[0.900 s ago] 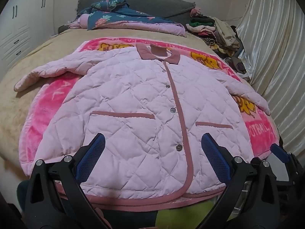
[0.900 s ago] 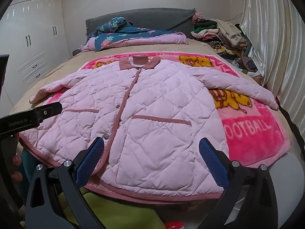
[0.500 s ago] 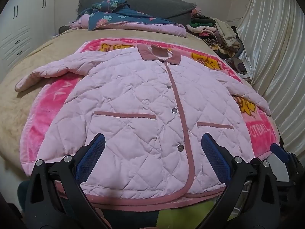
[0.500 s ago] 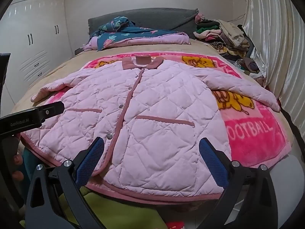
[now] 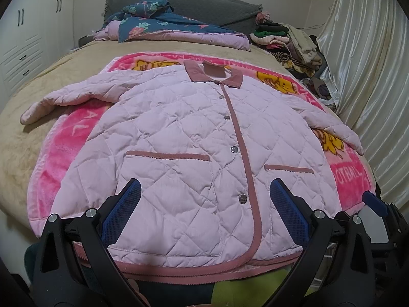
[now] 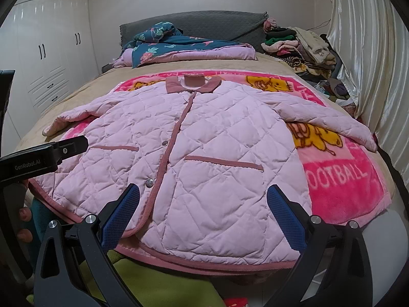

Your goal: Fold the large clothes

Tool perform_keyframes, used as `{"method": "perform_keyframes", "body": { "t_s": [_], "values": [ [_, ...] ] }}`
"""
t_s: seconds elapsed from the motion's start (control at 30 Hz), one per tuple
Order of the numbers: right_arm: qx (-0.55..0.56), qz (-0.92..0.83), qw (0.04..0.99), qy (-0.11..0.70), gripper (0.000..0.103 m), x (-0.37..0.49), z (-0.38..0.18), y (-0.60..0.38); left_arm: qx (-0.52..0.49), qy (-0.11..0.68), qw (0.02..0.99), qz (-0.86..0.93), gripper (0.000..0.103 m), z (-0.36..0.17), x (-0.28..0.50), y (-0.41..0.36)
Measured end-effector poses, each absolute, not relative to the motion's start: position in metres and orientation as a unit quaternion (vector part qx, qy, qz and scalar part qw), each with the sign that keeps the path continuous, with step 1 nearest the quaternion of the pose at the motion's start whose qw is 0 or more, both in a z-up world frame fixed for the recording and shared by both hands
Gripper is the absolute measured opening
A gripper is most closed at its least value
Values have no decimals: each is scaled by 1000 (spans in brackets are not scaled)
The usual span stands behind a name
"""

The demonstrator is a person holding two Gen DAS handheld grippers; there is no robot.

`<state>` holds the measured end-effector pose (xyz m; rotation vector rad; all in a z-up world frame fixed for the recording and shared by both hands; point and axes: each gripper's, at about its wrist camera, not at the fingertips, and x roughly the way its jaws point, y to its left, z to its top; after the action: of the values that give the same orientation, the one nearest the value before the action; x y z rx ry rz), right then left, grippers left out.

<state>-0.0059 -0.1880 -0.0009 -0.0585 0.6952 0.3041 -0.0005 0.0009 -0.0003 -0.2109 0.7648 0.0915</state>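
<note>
both your tools, left tool (image 5: 203, 208) and right tool (image 6: 202, 211), hang with jaws wide apart and empty over the hem of the pink quilted jacket (image 5: 184, 148), which lies flat, buttoned, sleeves spread on the bed (image 5: 15, 138), so no fold is made yet

Left tongs (image 5: 204, 211) spread wide, tilted downward, right tongs (image 6: 202, 213) likewise, both empty
</note>
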Motion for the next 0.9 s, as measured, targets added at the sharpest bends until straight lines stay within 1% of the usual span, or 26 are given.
{"method": "perform_keyframes", "body": {
  "t_s": [0.9],
  "values": [
    [-27,150,928,341,99,-5,-2,-186,-101,371,922,45,95,0,-1,0]
  ]
}}
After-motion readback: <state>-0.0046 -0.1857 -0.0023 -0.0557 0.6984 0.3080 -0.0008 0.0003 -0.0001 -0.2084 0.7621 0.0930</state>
